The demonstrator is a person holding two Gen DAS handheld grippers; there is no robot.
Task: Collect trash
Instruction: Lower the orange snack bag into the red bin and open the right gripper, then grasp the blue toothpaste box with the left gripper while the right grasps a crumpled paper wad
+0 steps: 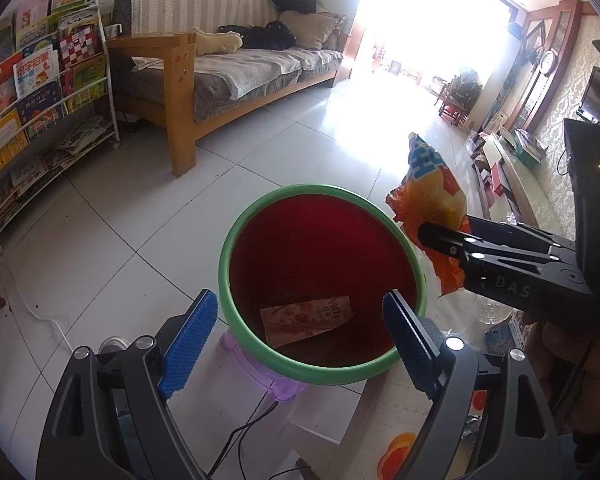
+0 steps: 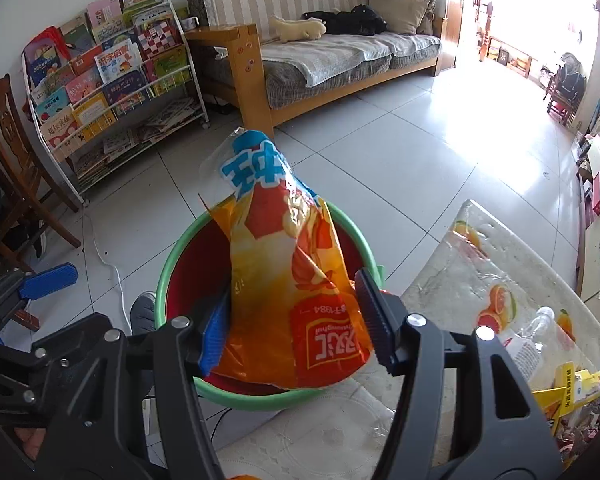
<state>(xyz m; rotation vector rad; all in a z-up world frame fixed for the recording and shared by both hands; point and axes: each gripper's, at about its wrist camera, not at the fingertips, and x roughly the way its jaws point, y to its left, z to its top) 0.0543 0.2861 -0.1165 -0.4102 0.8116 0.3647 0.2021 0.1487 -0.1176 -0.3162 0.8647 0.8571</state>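
Gripping the orange snack bag (image 2: 284,280) between its pads, the right gripper (image 2: 296,328) holds it over the green-rimmed bin (image 2: 162,280), just beyond the jaws. The left gripper (image 1: 300,340) hangs spread and empty, the bin between its tips. Released now, the tall, light bag could catch the near rim and tip out onto the table (image 2: 460,264) or floor.

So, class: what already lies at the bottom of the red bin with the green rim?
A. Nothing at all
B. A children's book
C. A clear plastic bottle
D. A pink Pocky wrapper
D: a pink Pocky wrapper lies flat on the floor of the red bin, seen from the left wrist.
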